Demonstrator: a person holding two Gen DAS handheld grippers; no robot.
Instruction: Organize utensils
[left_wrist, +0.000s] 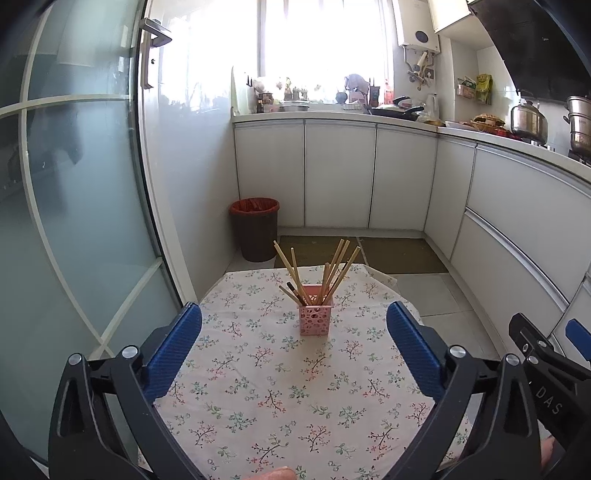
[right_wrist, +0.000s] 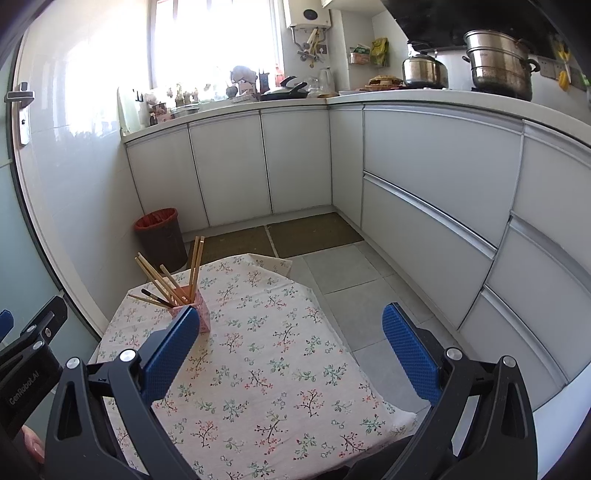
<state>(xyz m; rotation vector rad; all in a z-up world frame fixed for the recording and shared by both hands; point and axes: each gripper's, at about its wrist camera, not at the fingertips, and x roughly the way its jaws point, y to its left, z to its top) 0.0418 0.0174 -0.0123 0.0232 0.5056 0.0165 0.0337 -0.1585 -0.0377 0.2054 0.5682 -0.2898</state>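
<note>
jaws apart over the floral worktop

jaws of the left gripper (left_wrist: 294, 325) spread wide, nothing between them, held above the near part of the worktop (left_wrist: 258, 387) with its flowered cloth. jaws of the right gripper (right_wrist: 291, 326) likewise wide apart and empty, over the same cloth, aimed more toward the right edge and the floor tiles (right_wrist: 351, 280).

pink holder (left_wrist: 315, 315) upright near the far end of the worktop, perforated walls, square mouth. inside it, wooden chopsticks (left_wrist: 332, 269) fanned out, some leaning left, some right, with 1 dark-tipped stick among the shorter ones on the left. from the right wrist view, pink holder partly hidden behind the left blue pad.

beyond the worktop, a brown bin (left_wrist: 255, 229) with a red liner on the floor beside white cabinets (left_wrist: 340, 173).
</note>
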